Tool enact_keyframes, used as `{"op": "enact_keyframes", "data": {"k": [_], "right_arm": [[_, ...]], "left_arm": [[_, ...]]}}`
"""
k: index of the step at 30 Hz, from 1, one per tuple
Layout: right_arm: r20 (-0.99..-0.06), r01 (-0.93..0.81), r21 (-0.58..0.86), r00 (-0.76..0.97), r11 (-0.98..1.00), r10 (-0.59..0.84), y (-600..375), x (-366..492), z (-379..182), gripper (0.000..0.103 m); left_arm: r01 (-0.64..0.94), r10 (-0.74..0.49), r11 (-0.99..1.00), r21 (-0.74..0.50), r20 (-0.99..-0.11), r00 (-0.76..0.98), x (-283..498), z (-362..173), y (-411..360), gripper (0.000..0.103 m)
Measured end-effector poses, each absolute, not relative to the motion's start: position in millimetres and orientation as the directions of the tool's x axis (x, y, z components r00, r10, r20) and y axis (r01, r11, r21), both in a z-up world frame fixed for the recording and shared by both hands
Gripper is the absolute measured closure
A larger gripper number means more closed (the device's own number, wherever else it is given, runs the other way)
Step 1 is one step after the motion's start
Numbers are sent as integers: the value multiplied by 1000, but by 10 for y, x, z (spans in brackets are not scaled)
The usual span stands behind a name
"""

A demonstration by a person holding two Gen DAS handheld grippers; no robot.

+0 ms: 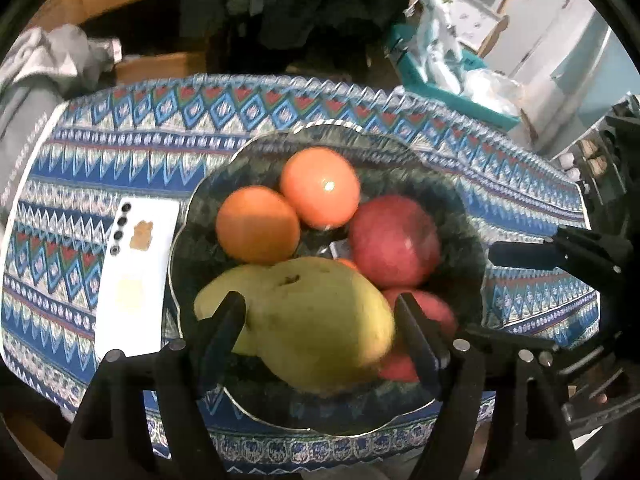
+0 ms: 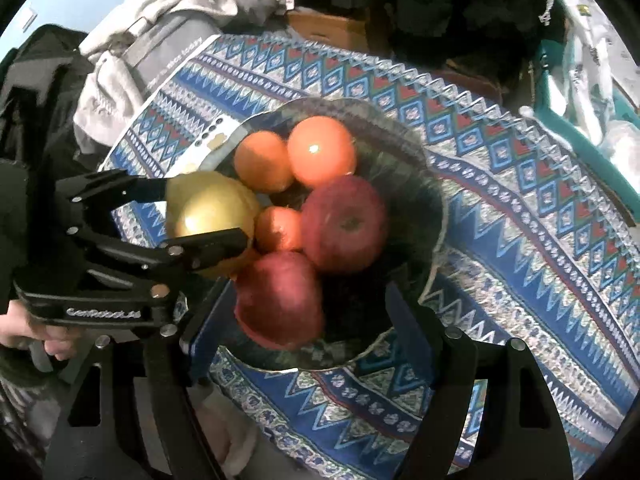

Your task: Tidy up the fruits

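Note:
A dark glass bowl (image 1: 468, 216) (image 2: 432, 196) sits on the patterned tablecloth. It holds two oranges (image 1: 258, 224) (image 1: 320, 186), two red apples (image 1: 394, 240) (image 1: 436, 316), a small orange fruit (image 2: 278, 228) and a yellow-green pear (image 1: 316, 320) (image 2: 208, 204). My left gripper (image 1: 320, 320) (image 2: 200, 210) is shut on the pear, over the bowl's near left side. My right gripper (image 2: 292, 320) is open and empty, its fingers either side of the nearest apple (image 2: 280, 300) at the bowl's front rim.
A white phone (image 1: 136, 276) lies face down left of the bowl. Grey clothing (image 2: 132, 68) is piled past the table's left end. A teal bin with plastic bags (image 1: 448, 76) stands behind the table at the right.

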State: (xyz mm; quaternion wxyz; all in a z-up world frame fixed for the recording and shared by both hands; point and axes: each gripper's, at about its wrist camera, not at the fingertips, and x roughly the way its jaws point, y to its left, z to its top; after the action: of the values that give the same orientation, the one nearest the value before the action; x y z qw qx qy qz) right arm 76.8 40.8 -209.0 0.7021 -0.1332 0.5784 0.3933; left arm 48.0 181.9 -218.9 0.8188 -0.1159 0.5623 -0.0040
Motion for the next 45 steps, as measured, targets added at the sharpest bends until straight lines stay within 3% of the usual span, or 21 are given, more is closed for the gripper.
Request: {"op": "enact_keyframes", "data": {"k": [26, 38, 45], "right_arm": [[-850, -631, 145, 315, 762, 422, -147, 967, -1104, 20], [-789, -605, 121, 422, 787, 446, -347, 932, -665, 19], [-755, -585, 127, 467, 801, 460, -515, 925, -442, 19]], "left_arm": [[-136, -112, 970, -202, -865, 490, 299, -1521, 1662, 20], [-161, 37, 984, -75, -800, 599, 181, -988, 1498, 10], [-144, 58, 988, -50, -754, 654, 136, -679, 1342, 6]]}}
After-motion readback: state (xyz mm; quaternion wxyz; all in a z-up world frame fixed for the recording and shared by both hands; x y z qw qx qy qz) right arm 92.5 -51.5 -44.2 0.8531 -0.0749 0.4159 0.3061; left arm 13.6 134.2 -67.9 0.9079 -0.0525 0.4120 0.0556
